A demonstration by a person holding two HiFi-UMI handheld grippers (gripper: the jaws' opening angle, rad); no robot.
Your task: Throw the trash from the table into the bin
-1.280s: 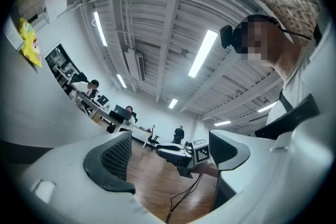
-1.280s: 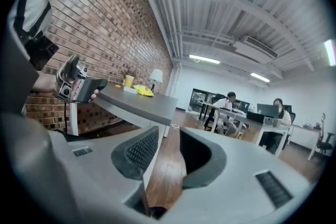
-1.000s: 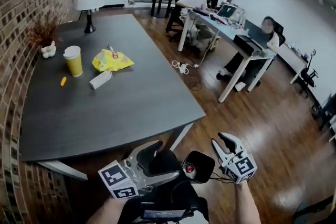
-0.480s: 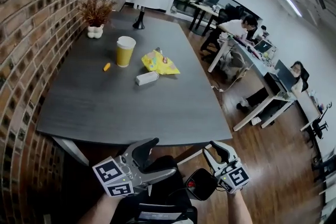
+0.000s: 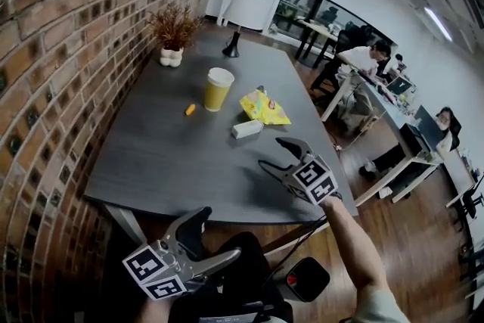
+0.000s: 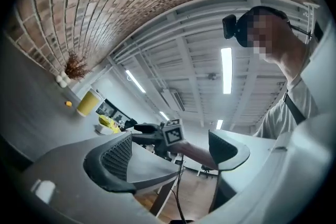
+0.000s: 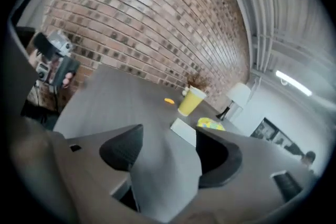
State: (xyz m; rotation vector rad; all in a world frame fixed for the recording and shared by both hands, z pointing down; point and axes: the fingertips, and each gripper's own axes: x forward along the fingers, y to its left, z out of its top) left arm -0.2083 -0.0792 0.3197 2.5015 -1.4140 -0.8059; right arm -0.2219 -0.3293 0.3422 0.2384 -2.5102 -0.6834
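Right gripper [image 5: 272, 153] moved over table [image 5: 166, 159], jaws just opened, empty.

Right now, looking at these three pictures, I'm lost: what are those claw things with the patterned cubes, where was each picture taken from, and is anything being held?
There is no robot here. A person holds a hand tool with two jaws in each hand: the left gripper and the right gripper. The patterned cubes are parts of those tools.

One picture comes from a camera on the person's head, looking down. The other two come from cameras riding on each gripper, looking along its jaws.

On the grey table are a yellow cup, a yellow snack bag, a small white box and an orange scrap. A potted plant and a lamp stand at the far end.

Nothing is held. Both pairs of jaws stand apart and empty, and the right ones have just opened wider.
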